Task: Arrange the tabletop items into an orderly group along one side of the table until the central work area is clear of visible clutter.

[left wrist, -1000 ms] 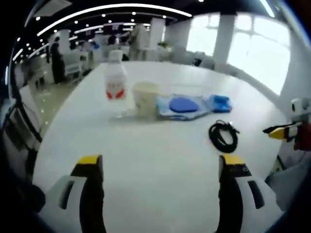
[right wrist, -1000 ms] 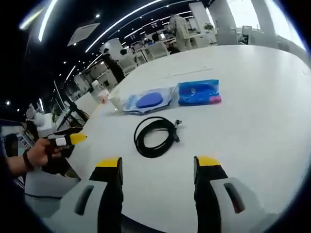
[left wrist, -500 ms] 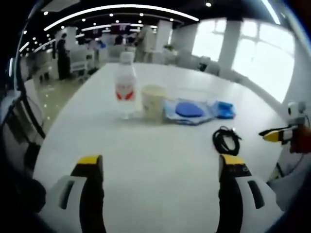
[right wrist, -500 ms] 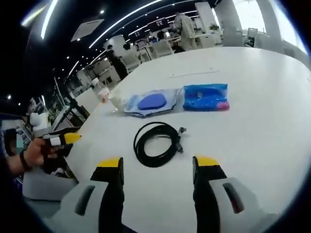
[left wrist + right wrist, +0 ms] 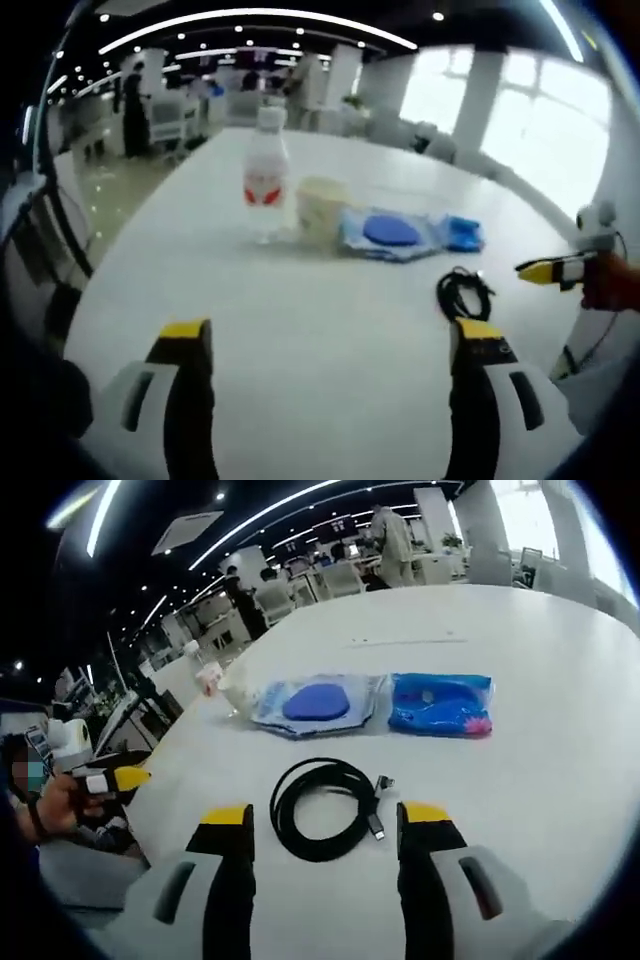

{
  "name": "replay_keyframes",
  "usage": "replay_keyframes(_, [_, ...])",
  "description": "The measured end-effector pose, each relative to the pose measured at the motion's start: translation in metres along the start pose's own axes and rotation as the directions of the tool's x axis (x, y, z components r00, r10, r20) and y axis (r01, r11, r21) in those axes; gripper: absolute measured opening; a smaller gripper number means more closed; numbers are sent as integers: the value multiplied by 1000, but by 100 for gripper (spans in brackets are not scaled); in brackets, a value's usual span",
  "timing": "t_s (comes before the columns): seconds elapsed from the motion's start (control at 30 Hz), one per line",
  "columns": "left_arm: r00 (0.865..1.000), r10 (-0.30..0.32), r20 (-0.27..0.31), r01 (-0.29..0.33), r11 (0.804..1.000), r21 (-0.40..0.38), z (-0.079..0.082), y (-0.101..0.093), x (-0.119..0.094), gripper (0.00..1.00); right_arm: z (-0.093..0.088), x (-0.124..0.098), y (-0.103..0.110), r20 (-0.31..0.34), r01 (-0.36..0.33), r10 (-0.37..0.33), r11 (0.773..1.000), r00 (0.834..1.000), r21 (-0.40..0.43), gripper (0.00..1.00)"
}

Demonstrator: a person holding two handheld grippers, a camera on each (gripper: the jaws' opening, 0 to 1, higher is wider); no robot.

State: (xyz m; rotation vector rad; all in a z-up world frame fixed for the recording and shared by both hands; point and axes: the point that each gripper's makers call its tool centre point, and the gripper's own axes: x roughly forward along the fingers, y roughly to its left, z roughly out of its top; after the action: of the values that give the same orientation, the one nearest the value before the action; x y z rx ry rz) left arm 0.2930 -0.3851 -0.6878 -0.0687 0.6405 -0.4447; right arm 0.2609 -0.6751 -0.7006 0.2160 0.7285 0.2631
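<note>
Between the earlier pictures and this one the right gripper (image 5: 325, 825) had come closer to the coiled black cable (image 5: 325, 808), which now lay just ahead of its yellow-tipped jaws, partly between them; the jaws stood wide apart with nothing in them. Beyond the cable, on the white table (image 5: 540, 640), lay a clear bag with a blue round thing inside (image 5: 315, 702) and, just to its right, a blue packet (image 5: 441, 703); the two were close but whether they touched could not be told. In the left gripper view the left gripper (image 5: 325, 345) was also spread open and empty, hovering over bare tabletop near the table's edge. Farther along stood a plastic bottle with a red label (image 5: 265, 175), upright, with a pale cup (image 5: 322, 207) just beside it, then the clear bag and the blue packet in a row. The cable lay nearer, to the right. At the far left of the right gripper view a hand (image 5: 60, 802) held the other gripper.
</note>
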Motion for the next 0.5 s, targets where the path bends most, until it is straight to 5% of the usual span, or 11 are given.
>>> replay_keyframes(0.33, [1000,-3,4,3,1000,-23,1,-1,-4,95,3,37,-24,-83,37,-44,995,996,-88,56])
replay_keyframes(0.5, [1000,-5,-3,5,1000,-23,0,-1,-3,95,-9,49,-28,-153,44,-62,992,986,-116,56])
